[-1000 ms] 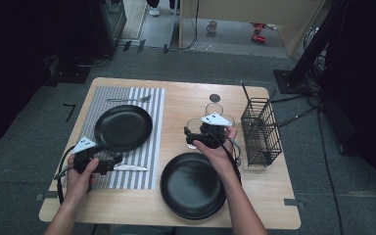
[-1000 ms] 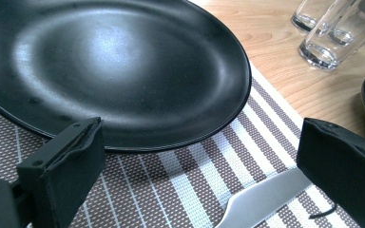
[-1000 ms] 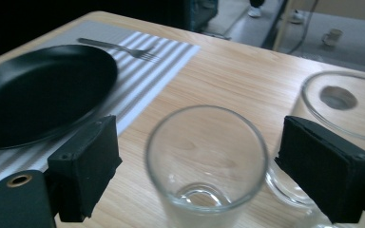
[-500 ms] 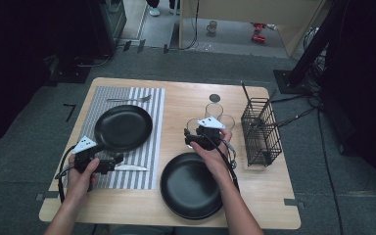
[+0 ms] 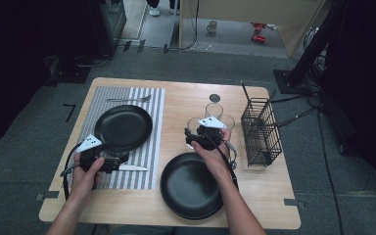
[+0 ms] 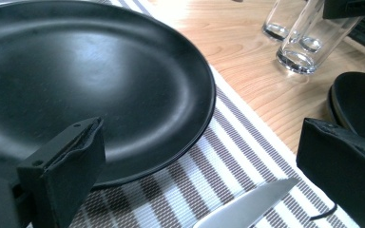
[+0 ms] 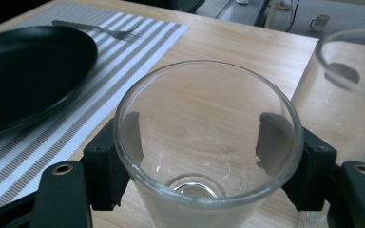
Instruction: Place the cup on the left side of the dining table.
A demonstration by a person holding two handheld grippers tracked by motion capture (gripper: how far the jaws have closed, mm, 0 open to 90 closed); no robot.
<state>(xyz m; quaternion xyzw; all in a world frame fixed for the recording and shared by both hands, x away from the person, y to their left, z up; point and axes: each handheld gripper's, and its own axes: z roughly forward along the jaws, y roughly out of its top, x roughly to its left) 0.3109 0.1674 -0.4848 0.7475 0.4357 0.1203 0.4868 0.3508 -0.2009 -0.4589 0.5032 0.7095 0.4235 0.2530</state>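
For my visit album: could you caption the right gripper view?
Right gripper with a black jaw on either side of a clear drinking glass, beside a black plate on a striped placemat.

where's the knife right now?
High view: the knife lies on the striped placemat near its front edge, just in front of the black plate, right beside the left gripper; its blade tip lies between the jaws in the left gripper view.

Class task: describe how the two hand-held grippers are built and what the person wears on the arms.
Each gripper, left and right, is a black body with a white three-cornered plate on top and a black cable trailing from it. The jaws are blocky black bars with matte pads; the right gripper's carry brass-coloured rivets. The forearms are bare, with no sleeves or gloves in view.
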